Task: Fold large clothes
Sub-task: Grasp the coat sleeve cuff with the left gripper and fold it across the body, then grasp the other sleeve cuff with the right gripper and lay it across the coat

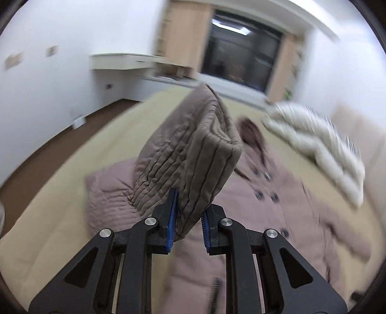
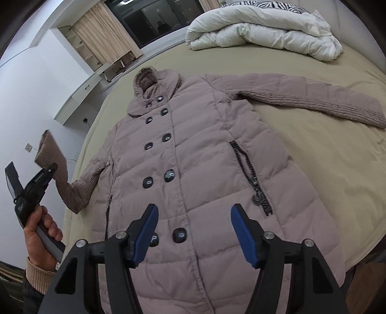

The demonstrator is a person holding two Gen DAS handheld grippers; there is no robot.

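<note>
Coat [image 2: 193, 149] lies face up on the bed [image 2: 313, 157], collar at the far end, hem at the near edge under the right wrist camera. Mauve quilted fabric, double row of dark buttons [image 2: 147, 181] down the front, buttoned closed. Zip pocket [image 2: 251, 176] on the right side of the coat, with a round pull hanging from it; a second zip line shows on the left side.

Right sleeve [image 2: 320, 99] spread flat, pointing out to the far right across the sheet. Left sleeve [image 1: 190, 149] lifted off the bed at the left edge, cuff end raised in the air, rest of it running down to the shoulder.

Left gripper [image 1: 188, 217]: jaws pinching the lifted sleeve near its cuff, blue pads [image 1: 171, 217] pressed into the fabric on both sides. In the right wrist view the same gripper [image 2: 49, 169] shows at the far left, held in the person's hand [image 2: 41, 236], with the cuff sticking up above it. Left wrist view is motion-blurred.

Right gripper [image 2: 194, 231]: jaws spread wide, nothing between them, hanging above the lower front of the coat near the hem buttons. Not touching the fabric as far as can be told.

White duvet [image 2: 265, 33] bunched at the far right of the bed, well apart from the coat. Dark window [image 2: 154, 21] with curtains beyond the far end.
</note>
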